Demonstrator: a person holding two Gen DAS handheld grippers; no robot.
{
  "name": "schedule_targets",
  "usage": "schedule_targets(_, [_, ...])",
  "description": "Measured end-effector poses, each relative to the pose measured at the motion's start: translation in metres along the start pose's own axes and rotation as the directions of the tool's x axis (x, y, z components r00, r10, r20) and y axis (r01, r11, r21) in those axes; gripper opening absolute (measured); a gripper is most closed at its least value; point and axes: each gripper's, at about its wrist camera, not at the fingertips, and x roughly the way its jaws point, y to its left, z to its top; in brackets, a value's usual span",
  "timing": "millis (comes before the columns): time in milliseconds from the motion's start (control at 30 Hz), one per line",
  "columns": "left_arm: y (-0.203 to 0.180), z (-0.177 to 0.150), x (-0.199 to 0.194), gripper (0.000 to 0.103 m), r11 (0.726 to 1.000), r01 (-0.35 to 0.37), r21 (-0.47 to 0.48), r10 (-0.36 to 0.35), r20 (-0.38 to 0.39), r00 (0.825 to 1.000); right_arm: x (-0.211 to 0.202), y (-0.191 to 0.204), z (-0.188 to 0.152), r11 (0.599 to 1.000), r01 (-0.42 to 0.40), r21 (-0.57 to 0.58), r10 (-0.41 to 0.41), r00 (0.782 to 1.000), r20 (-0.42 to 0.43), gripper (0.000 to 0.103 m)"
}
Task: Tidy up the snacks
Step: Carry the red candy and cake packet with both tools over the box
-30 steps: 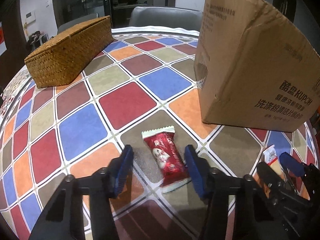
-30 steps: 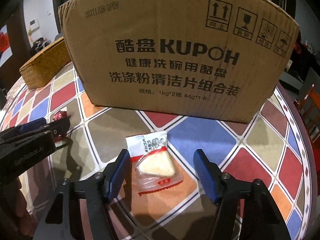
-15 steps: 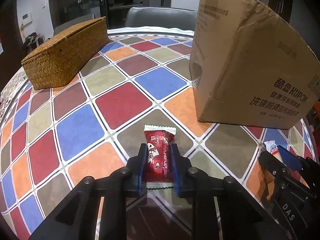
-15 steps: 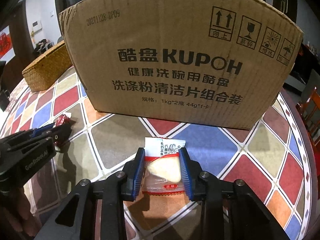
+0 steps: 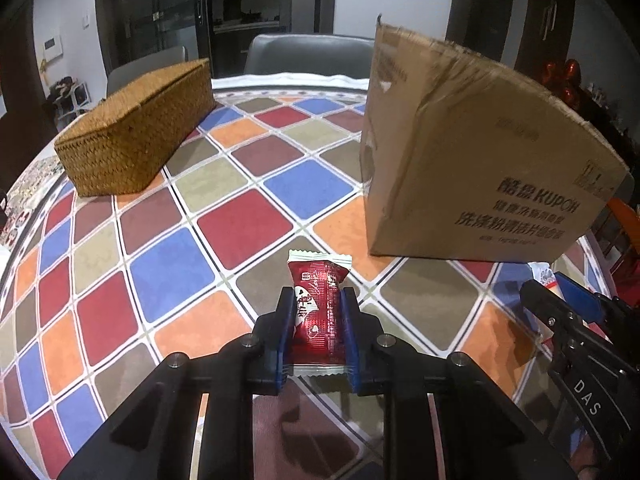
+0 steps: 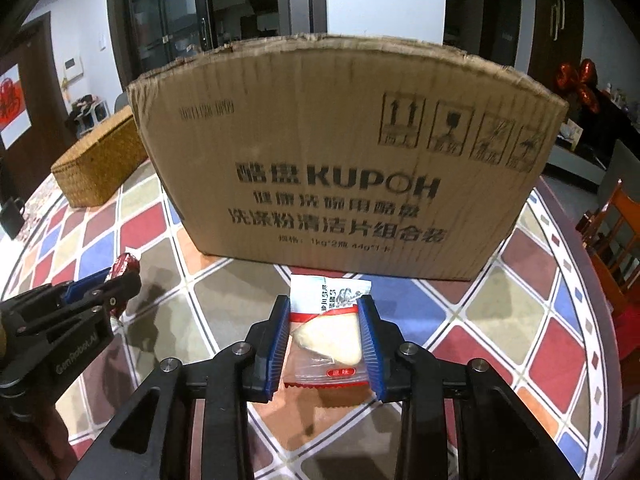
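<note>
My left tongs (image 5: pixel 316 320): clamped on the red candy (image 5: pixel 318 316) — held just above the table (image 5: pixel 168 264).
My right tongs (image 6: pixel 325 334): pinching the clear packet (image 6: pixel 328 336), its white end sticking out ahead.
Box (image 6: pixel 344 160): stands just beyond both snacks.
Basket (image 5: pixel 136 132): far left — well apart from the box.

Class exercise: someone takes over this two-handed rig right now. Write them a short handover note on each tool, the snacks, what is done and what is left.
Left tool: shut on the red snack packet.
Right tool: shut on the clear packet with a pale wedge.
Cardboard box stands just beyond both; wicker box sits far left on the checked table.
Done: both snacks gripped.
Left: placing them; which container is meant, the views do not say.
</note>
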Motion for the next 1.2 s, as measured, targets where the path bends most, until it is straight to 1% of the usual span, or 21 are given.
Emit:
schedule_targets(600, [-0.024,0.009,-0.055,0.023,0.999,0.018,0.037,-0.021,0.083,0.996,-0.055,-0.014,0.015,0.999,0.004,0.034,-0.007,0.996,0.093,0.035])
schedule_targets(1200, [-0.044,0.033,-0.102,0.023,0.997,0.043,0.063,-0.054,0.169,0.984,-0.103,-0.029,0.045,0.999,0.011,0.048,-0.021,0.98,0.199,0.035])
